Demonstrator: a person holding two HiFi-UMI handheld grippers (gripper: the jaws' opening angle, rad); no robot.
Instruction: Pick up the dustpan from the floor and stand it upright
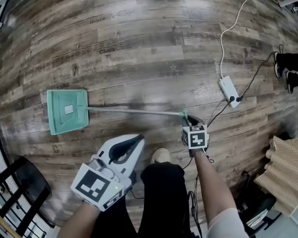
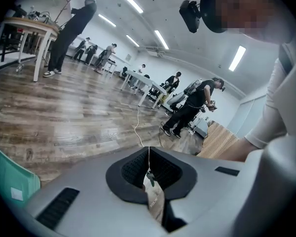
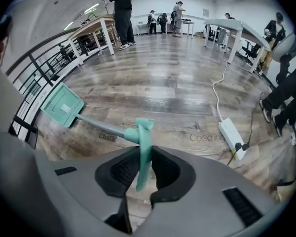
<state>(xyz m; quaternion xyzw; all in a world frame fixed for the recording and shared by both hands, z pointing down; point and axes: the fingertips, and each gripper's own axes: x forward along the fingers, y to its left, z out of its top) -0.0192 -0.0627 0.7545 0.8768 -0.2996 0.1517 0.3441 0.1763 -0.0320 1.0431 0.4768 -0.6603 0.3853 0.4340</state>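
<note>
Right gripper (image 3: 144,169): pointing steeply down, its jaws pinching the green grip (image 3: 143,142) at the end of the dustpan's handle; the grip stands nearly upright between my pads.
Left gripper (image 2: 149,157): jaws pressed together with nothing between them, held off to the left of my right gripper in the head view, well apart from the dustpan.
Dustpan (image 1: 67,112): green, with a white label in the middle of its pan; the pan looks to lie flat on the floor, at the left of the head view.
Handle (image 1: 134,111): a thin grey rod running from the pan straight across to my right gripper, not upright.
Floor (image 1: 154,48): dark wood-look planks with printed words on some of them.
Power strip (image 1: 227,89): white, on the floor to the right of the handle's end, well apart from it.
Cables: a white cable (image 1: 224,38) runs from the strip toward the top of the head view; a black cable (image 1: 253,78) is plugged in at its near end.
Bystander: a pair of black shoes (image 1: 283,69) at the right edge of the head view.
Background: people and white worktops far off in both gripper views.
</note>
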